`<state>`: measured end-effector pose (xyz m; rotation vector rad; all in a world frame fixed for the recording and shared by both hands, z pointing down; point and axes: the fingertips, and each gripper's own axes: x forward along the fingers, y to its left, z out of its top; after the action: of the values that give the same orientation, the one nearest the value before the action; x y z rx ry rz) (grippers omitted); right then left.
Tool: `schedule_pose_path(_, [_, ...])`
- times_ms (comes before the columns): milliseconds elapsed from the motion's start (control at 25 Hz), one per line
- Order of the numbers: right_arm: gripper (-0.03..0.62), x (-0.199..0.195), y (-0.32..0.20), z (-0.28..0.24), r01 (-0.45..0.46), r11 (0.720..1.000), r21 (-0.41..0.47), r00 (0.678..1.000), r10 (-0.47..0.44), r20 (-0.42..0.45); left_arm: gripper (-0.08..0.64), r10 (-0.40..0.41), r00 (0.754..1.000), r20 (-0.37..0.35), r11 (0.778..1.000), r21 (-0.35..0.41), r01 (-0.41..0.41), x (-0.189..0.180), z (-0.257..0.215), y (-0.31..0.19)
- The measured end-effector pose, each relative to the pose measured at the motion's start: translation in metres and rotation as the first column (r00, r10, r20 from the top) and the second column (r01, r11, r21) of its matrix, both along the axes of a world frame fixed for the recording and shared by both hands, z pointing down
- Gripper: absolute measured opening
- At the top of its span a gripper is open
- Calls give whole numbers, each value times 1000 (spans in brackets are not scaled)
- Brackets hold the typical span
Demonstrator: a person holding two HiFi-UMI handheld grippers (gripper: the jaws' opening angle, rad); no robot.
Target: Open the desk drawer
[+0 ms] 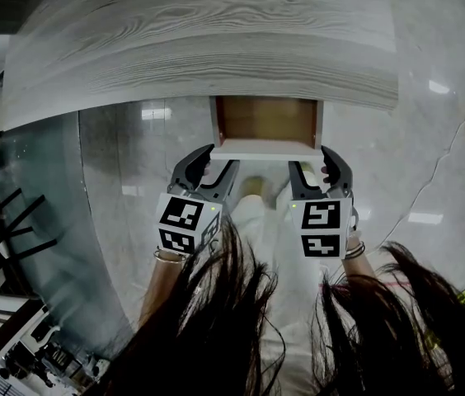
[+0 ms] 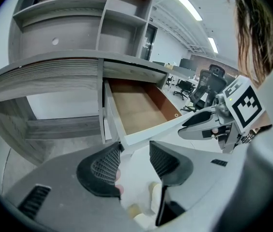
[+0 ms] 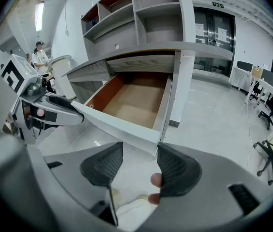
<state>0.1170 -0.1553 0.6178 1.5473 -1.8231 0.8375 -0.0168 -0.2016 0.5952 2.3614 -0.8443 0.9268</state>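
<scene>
Nearest the head camera hangs the person's dark hair [image 1: 216, 320], with a bracelet [image 1: 166, 256] on the left wrist. Just past it the two grippers are held side by side over pale, glossy floor [image 1: 430, 163].

The left gripper [image 1: 212, 165] [image 2: 132, 153] has its jaws apart with nothing between the ribbed pads. The white front edge of the drawer lies just beyond their tips, near its left corner. The right gripper [image 1: 315, 165] [image 3: 140, 153] is likewise spread and grips nothing. The drawer front's right corner points down into the gap at its tips; whether it touches a pad cannot be told.

The drawer [image 1: 267, 122] [image 2: 136, 110] [image 3: 131, 100] stands pulled out from under the desk top [image 1: 199, 48], a grey slab with wood grain. Inside, only its light brown bottom and a reddish-brown side wall show.

Above the desk rise grey shelves [image 3: 151, 13] [image 2: 78, 13] with reddish backs in the upper compartments. Farther off the room opens into an office. There are black chairs [image 2: 209, 83] at desks, long ceiling lights [image 2: 185, 4], glass doors [image 3: 214, 28], and a person [image 3: 40, 57] in a cap standing far back at the left of the right gripper view.
</scene>
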Motion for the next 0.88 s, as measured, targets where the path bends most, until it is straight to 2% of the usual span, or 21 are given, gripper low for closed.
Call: schedule_pose_path(880, [209,-1,4,18,12,998,-55,1000,-11,13,176,25,998,52,999,-38,-23,-2,20,6])
